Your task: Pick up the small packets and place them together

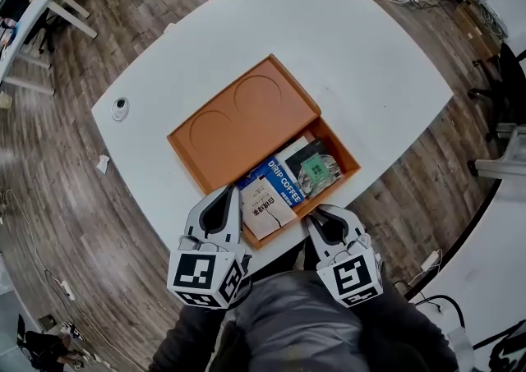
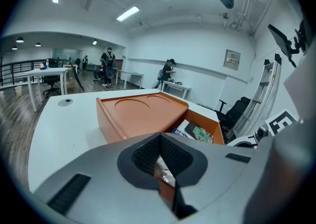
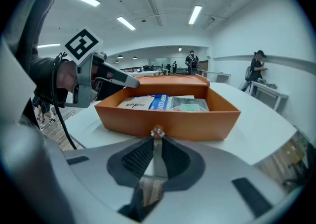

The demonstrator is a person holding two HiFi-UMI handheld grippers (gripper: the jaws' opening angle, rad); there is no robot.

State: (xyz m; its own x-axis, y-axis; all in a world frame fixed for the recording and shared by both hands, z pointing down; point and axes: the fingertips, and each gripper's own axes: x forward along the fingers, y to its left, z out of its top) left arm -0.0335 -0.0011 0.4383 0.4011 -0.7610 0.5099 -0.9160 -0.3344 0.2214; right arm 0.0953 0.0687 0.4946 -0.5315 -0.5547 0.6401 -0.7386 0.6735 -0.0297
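The small packets [image 1: 288, 186], at least 4 of them with a white one and a blue one overlapping, lie in the pulled-out drawer [image 3: 197, 121] of an orange case [image 1: 246, 120] on the white table [image 1: 362, 58]. None is lifted yet. The right gripper [image 3: 157, 140] has its fingers closed on the drawer's small knob [image 3: 157, 131]. The left gripper [image 2: 158, 138] sits at the drawer's near-left edge, its fingers together on nothing I can make out. The step in hand looks like getting at the contents. The next move calls for letting go of the knob, spreading the fingers and reaching over the front wall for 1 packet.
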